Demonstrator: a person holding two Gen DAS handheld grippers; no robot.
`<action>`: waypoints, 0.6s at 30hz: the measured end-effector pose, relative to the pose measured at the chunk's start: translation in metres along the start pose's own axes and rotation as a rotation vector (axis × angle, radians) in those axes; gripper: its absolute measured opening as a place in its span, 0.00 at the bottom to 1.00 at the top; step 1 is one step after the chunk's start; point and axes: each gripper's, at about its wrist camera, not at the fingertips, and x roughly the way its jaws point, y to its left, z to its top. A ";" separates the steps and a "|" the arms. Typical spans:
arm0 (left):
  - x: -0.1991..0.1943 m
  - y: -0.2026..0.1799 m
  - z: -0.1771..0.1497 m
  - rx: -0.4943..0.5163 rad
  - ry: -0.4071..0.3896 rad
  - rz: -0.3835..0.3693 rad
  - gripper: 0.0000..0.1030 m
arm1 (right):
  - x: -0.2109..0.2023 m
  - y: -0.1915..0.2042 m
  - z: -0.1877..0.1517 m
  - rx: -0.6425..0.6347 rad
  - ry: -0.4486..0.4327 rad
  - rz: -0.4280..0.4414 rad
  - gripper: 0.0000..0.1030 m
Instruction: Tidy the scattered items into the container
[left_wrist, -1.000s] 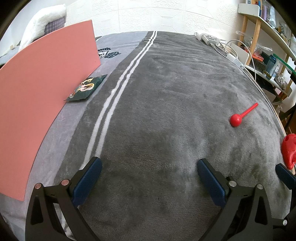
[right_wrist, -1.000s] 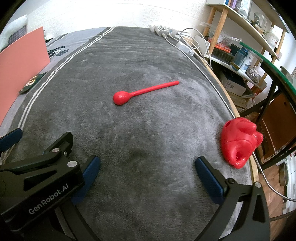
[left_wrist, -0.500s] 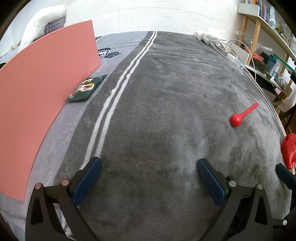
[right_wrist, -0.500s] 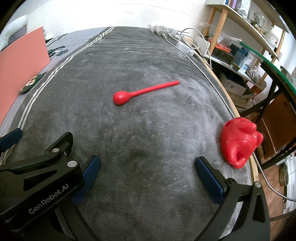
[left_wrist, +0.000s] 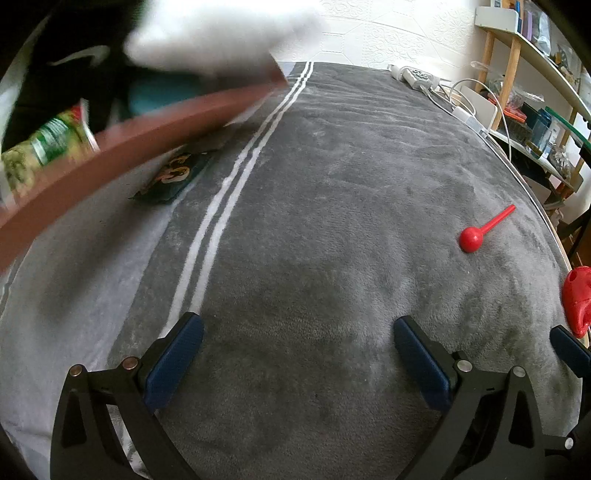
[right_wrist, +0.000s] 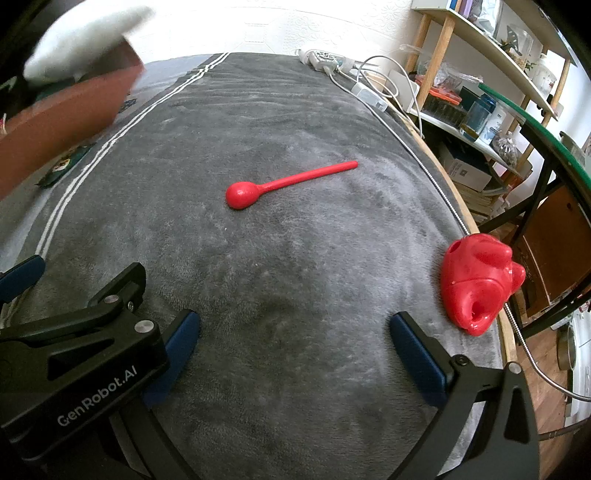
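I see the grey blanket (left_wrist: 332, 221) filling both views, with white stripes (left_wrist: 221, 206) running down its left part. At far left a reddish-brown container wall (left_wrist: 122, 147) sits tilted and motion-blurred, with something white (left_wrist: 207, 37) just as blurred above it (I cannot tell what it is) and a green printed packet (left_wrist: 48, 151) showing behind the wall's top edge. A dark flat packet (left_wrist: 170, 177) lies on the blanket just beside the wall's foot. My left gripper (left_wrist: 299, 354) hangs over bare blanket, jaws spread wide, nothing between them. My right gripper (right_wrist: 295, 343) is likewise splayed and empty. A red toy (right_wrist: 476, 284) rests at the blanket's right edge, just beside my right gripper's right finger. The red spoon (right_wrist: 273, 186) lies mid-blanket ahead of it, well apart from the container.
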 end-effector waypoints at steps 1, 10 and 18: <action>0.000 0.000 0.000 0.000 0.000 0.000 1.00 | 0.000 0.000 0.000 0.000 0.000 0.000 0.99; 0.000 -0.001 0.000 0.002 0.001 0.002 1.00 | 0.000 0.000 0.000 0.000 -0.001 0.000 0.99; -0.001 0.001 0.000 0.001 0.001 0.003 1.00 | 0.005 0.001 -0.002 0.001 0.001 0.001 0.99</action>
